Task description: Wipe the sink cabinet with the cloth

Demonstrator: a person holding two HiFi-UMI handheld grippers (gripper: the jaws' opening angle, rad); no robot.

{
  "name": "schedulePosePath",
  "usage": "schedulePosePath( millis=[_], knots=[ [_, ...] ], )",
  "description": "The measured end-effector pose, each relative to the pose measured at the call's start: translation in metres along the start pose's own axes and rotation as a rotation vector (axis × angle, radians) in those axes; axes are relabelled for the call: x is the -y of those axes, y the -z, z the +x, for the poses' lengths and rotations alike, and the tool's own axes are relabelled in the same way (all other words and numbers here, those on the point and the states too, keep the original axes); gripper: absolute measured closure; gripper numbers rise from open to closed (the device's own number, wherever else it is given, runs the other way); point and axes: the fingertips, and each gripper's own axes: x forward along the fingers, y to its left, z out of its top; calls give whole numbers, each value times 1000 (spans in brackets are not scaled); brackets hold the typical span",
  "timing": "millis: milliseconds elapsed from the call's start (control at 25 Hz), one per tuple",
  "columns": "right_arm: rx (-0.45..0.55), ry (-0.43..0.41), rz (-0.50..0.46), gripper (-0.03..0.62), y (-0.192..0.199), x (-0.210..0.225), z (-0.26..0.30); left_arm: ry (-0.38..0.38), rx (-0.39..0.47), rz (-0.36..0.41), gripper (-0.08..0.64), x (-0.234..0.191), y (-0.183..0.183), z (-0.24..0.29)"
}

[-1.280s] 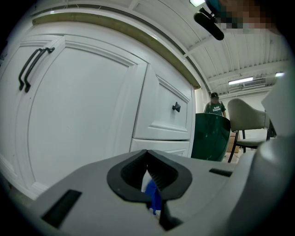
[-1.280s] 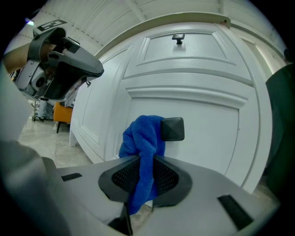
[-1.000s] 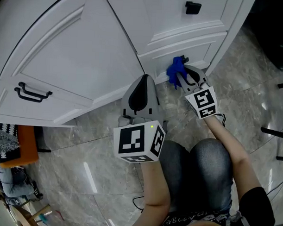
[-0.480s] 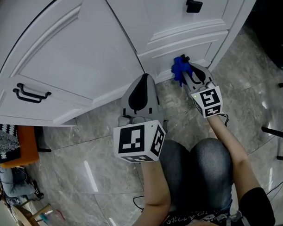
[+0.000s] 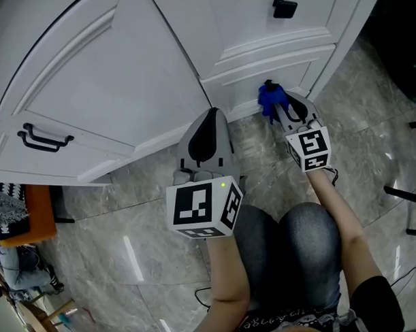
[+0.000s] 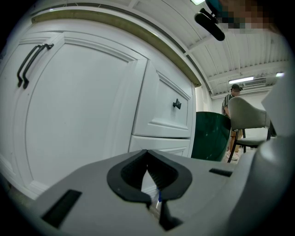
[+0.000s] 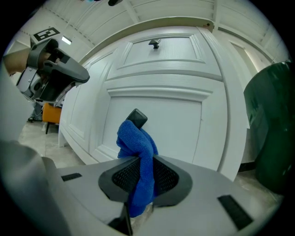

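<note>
At two o'clock from the closed, empty left gripper [image 5: 211, 118], the blue cloth [image 5: 269, 96] is clamped by the right gripper [image 5: 274, 105] at the base of the sink cabinet [image 5: 266, 55].

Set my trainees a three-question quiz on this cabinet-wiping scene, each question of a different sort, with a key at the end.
1. True or false: the left gripper holds the blue cloth.
2. Which is the cloth nearest? A) the bar handle on the big door; B) the cabinet's bottom panel; C) the green bin.
3. Fill in: the left gripper's jaws are ____.

Key: 1 false, the right gripper is clamped on the cloth; 2 B; 3 shut, with nothing between them.
</note>
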Motion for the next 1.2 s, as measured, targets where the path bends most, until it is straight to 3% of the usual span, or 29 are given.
schedulePosePath(
  millis=[400,1200],
  knots=[
    [1,76,123,512,10,31,-8,9,-6,7,555,5,2,4],
    [-12,151,63,512,18,62,-18,12,-18,18,555,10,5,9]
  ],
)
